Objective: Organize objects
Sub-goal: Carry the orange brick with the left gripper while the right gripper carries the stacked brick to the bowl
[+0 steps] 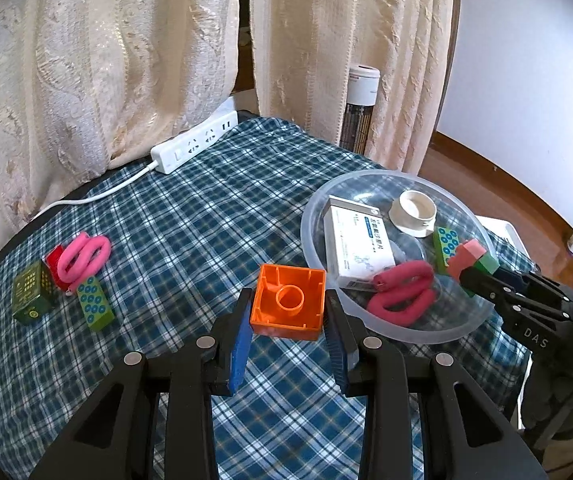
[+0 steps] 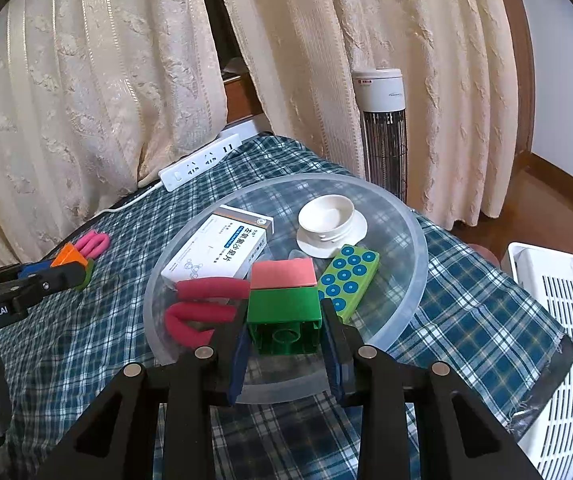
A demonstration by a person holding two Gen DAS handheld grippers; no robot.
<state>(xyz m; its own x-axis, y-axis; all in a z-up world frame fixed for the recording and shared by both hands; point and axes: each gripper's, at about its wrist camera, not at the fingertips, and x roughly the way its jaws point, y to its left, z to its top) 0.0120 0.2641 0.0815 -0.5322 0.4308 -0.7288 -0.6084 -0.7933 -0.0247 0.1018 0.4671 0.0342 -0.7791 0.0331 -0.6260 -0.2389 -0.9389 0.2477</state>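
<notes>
My left gripper (image 1: pixel 288 312) is shut on an orange hollow block (image 1: pixel 288 300), held above the checked cloth just left of the clear bowl (image 1: pixel 314 208). My right gripper (image 2: pixel 284 334) is shut on a green block (image 2: pixel 284 316) topped with a pink block (image 2: pixel 282 274), over the clear bowl's (image 2: pixel 418 236) near side. In the bowl lie a white medicine box (image 2: pixel 222 248), a red foam loop (image 2: pixel 202 304), a white cup-shaped lid (image 2: pixel 330 224) and a green dotted block (image 2: pixel 350 280). The right gripper with its blocks (image 1: pixel 472 258) also shows in the left wrist view.
On the cloth's left lie a pink foam loop (image 1: pixel 84 258) over a red piece (image 1: pixel 56 266), a dark green box (image 1: pixel 30 296) and a green dotted block (image 1: pixel 94 306). A white power strip (image 1: pixel 194 144) sits at the back by the curtains. A tower fan (image 2: pixel 382 128) and white appliance (image 2: pixel 554 344) stand beyond the table's right edge.
</notes>
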